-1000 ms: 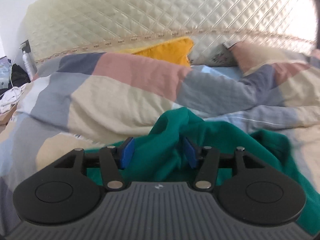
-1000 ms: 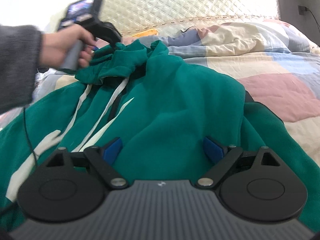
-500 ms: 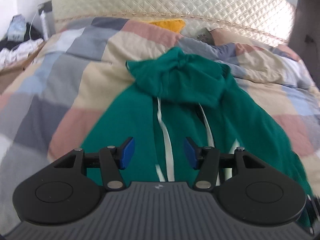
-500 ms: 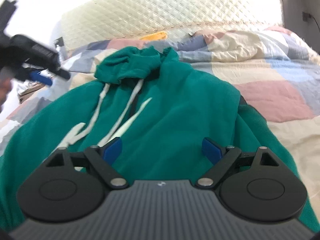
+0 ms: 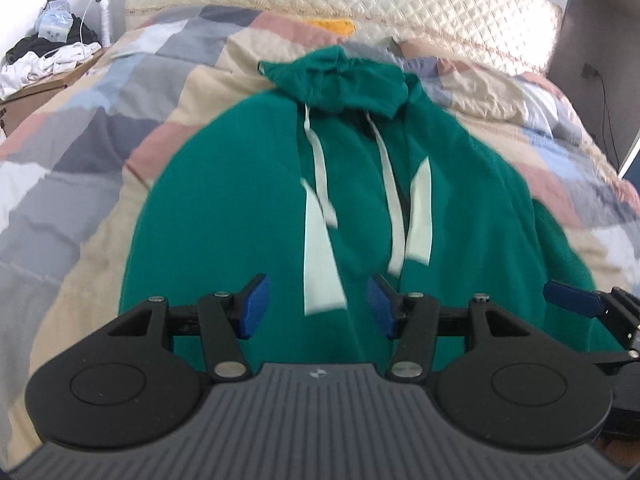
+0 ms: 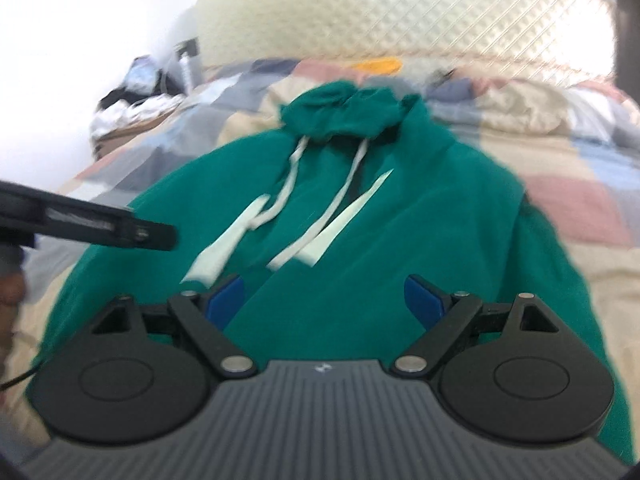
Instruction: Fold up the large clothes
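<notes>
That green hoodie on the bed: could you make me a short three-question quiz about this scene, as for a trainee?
1. True or false: the left gripper is clamped on the hoodie.
2. What lies near the headboard, beyond the hood? A) a yellow pillow B) a red towel C) a laptop
3. Fill in: two white ____ hang from the hood.

Key: 1 false, both grippers, including the right gripper, are open and hold nothing. 2 A, the yellow pillow. 3 drawstrings.

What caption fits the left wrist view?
Open left gripper above a green hoodie spread on a patchwork quilt.
</notes>
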The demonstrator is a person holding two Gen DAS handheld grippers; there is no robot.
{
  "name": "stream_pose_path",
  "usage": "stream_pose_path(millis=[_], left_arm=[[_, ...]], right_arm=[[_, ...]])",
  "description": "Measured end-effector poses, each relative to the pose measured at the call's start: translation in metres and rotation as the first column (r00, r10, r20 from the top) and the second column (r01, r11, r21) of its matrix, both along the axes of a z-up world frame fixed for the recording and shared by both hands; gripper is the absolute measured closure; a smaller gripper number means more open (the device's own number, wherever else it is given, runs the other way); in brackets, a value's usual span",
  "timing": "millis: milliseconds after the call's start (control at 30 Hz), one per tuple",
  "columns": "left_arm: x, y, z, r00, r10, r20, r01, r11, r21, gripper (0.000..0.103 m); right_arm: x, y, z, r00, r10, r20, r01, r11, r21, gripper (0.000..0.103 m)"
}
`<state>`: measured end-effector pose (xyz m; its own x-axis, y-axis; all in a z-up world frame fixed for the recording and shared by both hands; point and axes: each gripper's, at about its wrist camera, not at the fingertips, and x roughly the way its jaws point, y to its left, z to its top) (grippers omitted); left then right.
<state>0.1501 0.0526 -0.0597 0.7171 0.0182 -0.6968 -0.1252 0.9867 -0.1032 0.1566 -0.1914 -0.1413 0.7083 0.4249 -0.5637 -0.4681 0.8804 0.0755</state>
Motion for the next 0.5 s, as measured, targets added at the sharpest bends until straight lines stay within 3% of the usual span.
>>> stream_pose_path(millis=[367, 500], left_arm=[[0.012, 0.003, -0.047, 0.992, -0.044, -0.115, 0.049, 0.998, 0.043, 0.043], [0.019, 0.002, -0.056, 0.99, -0.043, -0.137, 0.05, 0.998, 0.044, 0.041]], right_arm=[[-0.016, 0.026, -0.031, 0.986, 0.093, -0.142, -0.115, 0.981, -0.158, 0.015], [-0.022, 0.034, -0.04, 0.98, 0.124, -0.153, -0.154, 0.967, -0.205, 0.014]])
